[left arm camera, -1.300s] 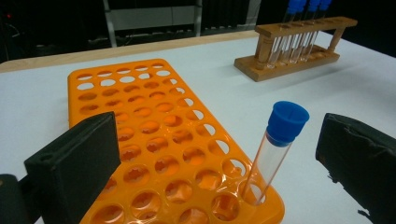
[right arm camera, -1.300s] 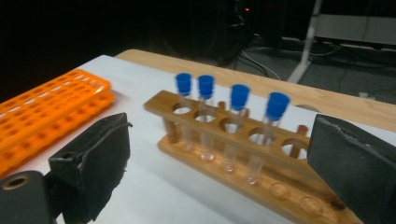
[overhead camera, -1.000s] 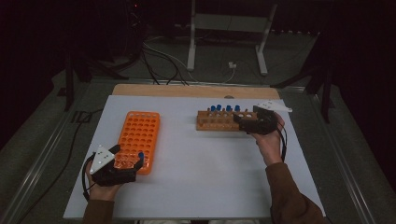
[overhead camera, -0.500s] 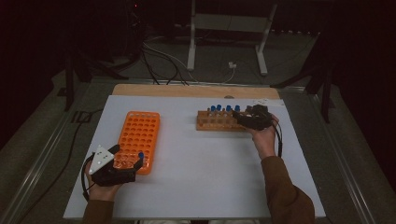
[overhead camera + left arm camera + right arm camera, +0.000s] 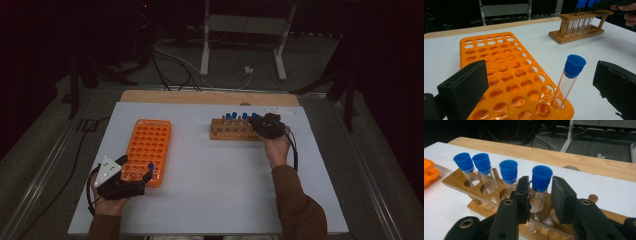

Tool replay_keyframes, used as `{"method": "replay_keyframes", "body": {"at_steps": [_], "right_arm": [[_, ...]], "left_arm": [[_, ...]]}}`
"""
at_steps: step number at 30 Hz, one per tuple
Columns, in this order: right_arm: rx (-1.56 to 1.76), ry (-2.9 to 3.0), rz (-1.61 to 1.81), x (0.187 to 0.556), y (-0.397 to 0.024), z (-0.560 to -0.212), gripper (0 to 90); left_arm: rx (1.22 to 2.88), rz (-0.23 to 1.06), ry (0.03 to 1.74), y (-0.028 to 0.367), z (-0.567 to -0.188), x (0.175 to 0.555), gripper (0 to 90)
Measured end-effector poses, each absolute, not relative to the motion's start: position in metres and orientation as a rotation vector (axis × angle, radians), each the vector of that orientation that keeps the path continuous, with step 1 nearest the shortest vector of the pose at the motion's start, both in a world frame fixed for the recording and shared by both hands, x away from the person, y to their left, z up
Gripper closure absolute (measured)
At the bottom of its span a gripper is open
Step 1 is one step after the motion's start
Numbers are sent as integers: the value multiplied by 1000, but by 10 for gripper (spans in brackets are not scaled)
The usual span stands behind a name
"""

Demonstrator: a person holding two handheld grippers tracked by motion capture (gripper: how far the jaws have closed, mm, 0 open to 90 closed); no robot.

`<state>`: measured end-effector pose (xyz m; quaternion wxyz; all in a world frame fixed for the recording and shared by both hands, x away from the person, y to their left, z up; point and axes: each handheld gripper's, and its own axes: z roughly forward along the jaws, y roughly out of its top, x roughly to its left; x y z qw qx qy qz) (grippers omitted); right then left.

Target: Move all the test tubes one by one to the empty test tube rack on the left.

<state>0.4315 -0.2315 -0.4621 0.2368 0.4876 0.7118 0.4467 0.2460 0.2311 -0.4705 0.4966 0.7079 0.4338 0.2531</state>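
At the wooden rack (image 5: 486, 195), right tongs (image 5: 540, 195) have just been closing around a blue-capped tube (image 5: 539, 185); next, lift straight. Left tongs (image 5: 544, 82) spread.

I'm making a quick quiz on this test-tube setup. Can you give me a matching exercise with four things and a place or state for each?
Things:
1. orange rack
2. wooden rack
3. left tool
4. right tool

Places or states:
A. jaws wide apart, either side of a lone capped tube
B. holds a row of blue-capped tubes
C. jaws close around one tube under its cap
D. almost all holes empty

Pairs: 1-D, 2-B, 3-A, 4-C
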Motion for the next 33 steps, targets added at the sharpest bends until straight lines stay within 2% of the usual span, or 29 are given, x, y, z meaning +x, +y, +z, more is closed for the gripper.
{"method": "replay_keyframes", "body": {"at_steps": [10, 33], "right_arm": [[1341, 1951, 1224, 433, -226, -467, 757], [1280, 1904, 1257, 425, -231, -449, 769]], "left_arm": [[1714, 613, 1052, 231, -470, 246, 5], [1723, 599, 1047, 229, -471, 247, 5]]}}
